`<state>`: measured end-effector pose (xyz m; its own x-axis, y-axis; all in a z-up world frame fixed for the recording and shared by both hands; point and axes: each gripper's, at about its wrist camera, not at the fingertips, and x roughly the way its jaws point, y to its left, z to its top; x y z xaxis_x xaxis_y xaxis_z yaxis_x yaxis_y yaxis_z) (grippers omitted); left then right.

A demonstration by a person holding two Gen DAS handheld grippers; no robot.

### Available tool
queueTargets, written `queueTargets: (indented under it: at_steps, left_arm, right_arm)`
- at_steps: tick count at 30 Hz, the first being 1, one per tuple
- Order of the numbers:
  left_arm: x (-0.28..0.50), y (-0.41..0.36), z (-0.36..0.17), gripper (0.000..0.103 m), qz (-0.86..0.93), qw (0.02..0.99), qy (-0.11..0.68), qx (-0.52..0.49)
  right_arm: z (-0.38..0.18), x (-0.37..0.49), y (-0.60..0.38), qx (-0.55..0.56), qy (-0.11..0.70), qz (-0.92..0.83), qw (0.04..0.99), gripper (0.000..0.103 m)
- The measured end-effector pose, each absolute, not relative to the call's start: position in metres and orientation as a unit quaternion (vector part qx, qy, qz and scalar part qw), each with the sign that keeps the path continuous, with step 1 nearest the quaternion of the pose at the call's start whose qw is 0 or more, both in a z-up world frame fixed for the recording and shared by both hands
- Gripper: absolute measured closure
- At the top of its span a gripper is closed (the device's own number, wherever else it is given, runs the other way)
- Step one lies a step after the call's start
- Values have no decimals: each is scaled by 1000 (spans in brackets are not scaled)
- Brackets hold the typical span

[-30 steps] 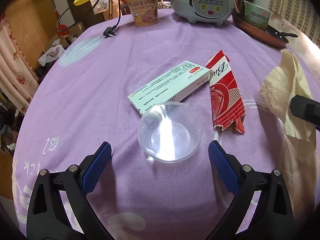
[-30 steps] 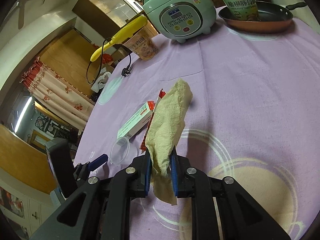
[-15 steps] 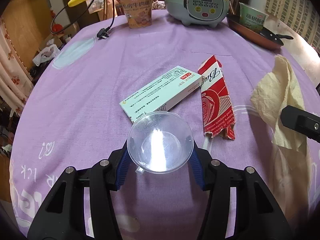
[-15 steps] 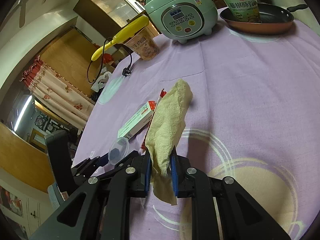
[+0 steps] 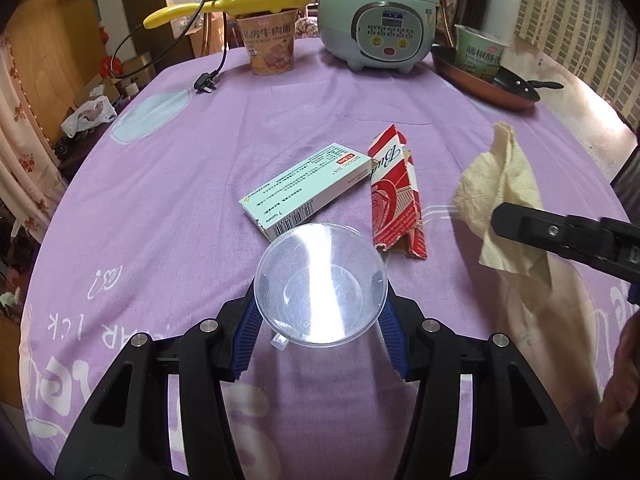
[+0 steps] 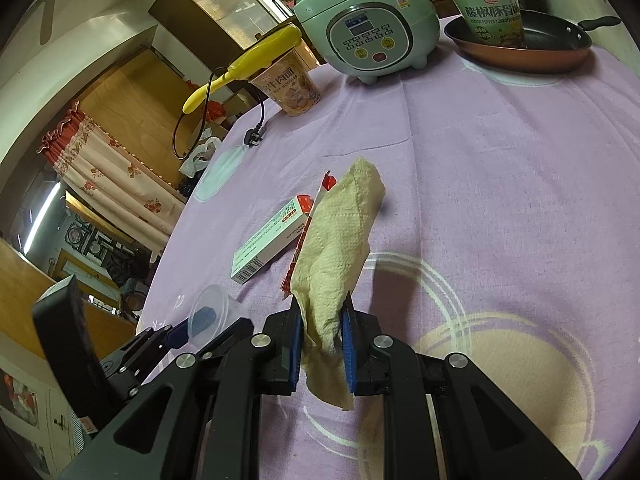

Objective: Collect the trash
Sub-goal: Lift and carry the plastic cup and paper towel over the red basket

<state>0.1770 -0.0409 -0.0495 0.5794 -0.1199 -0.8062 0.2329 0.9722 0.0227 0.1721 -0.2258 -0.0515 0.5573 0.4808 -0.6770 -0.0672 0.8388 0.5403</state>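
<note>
Left gripper (image 5: 320,332) has just closed on clear cup (image 5: 320,284), now lifted.

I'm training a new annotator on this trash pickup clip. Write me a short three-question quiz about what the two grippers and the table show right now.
1. True or false: the left gripper is shut on the clear plastic cup.
2. What does the right gripper hold? A) red wrapper B) paper towel C) medicine box
3. Fill in: the green noodle cup stands in the ____.

Key
1. True; its blue pads press the cup's sides.
2. B, the paper towel. The red wrapper and medicine box lie loose on the purple tablecloth.
3. Frying pan.
</note>
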Motion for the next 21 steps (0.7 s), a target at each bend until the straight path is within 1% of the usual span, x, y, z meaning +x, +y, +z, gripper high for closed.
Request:
queueTargets:
  at_steps: [13, 21]
  left_arm:
    - [112, -7, -33, 50, -106, 895, 433, 18]
    - [70, 17, -15, 50, -102, 905, 413, 5]
  right_arm:
    - [-53, 172, -221, 213, 442, 148, 859, 85]
    - [-45, 158, -206, 172, 451, 148, 863, 85]
